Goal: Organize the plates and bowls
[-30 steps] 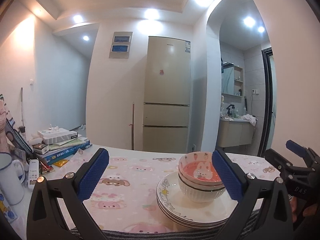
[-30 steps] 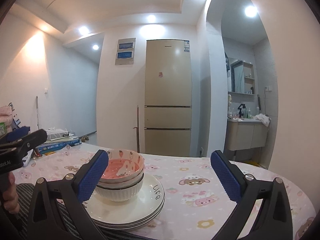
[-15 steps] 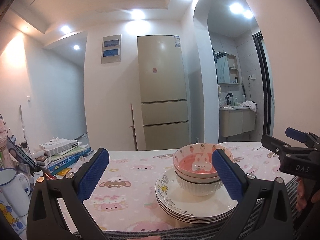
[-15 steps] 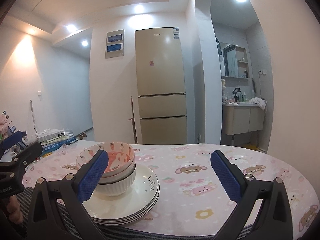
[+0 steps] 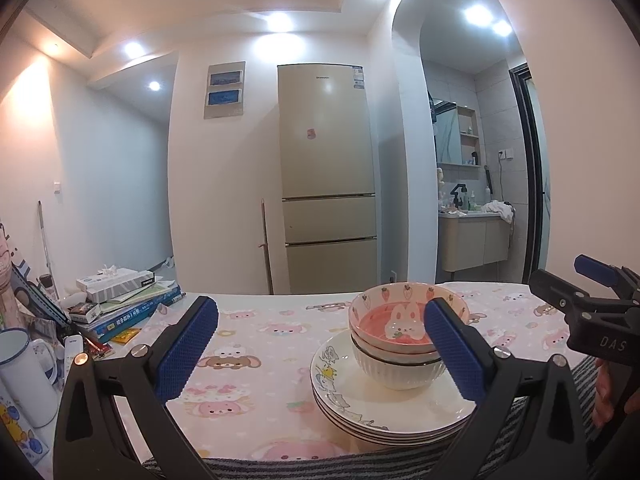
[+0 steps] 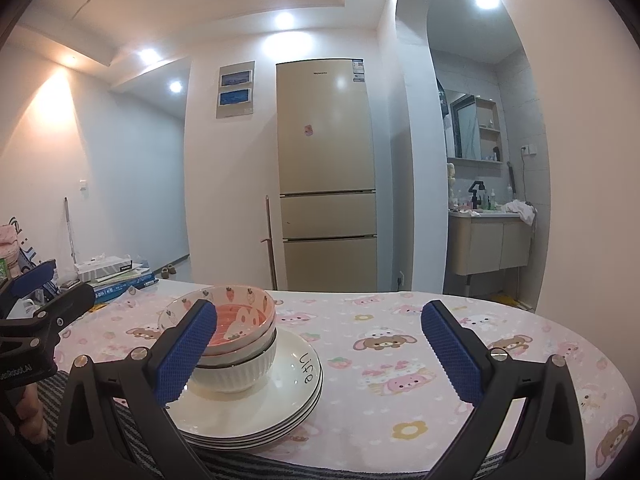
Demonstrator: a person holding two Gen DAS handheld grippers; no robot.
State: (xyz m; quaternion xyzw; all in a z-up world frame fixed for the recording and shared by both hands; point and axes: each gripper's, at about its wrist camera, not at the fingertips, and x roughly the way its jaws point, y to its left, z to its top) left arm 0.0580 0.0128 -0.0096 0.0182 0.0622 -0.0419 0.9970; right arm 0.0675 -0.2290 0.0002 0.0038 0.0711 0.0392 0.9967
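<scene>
A stack of white plates point(image 5: 360, 404) point(image 6: 288, 392) rests near the front edge of a table with a pink cartoon cloth point(image 5: 256, 344) point(image 6: 400, 344). On the plates sit nested bowls: a pink rabbit bowl point(image 5: 400, 320) point(image 6: 240, 316) over a white ribbed bowl point(image 5: 396, 372) point(image 6: 240, 372). My left gripper point(image 5: 320, 348) is open, held back from the table, the bowls behind its right finger. My right gripper point(image 6: 320, 344) is open too, with the bowls behind its left finger. Each gripper shows at the edge of the other's view: the right point(image 5: 592, 300), the left point(image 6: 36, 304).
Books and a tissue box point(image 5: 120, 300) are piled at the table's left, beside a white mug point(image 5: 20, 376). A striped cloth point(image 5: 320, 464) lies along the front edge. A fridge point(image 5: 328, 180) stands behind; a washbasin alcove point(image 5: 472, 236) is at the right.
Both views have tilted and shifted a little, so the plates and bowls now sit slightly lower and nearer the centre. Both grippers stay open; nothing on the table has moved.
</scene>
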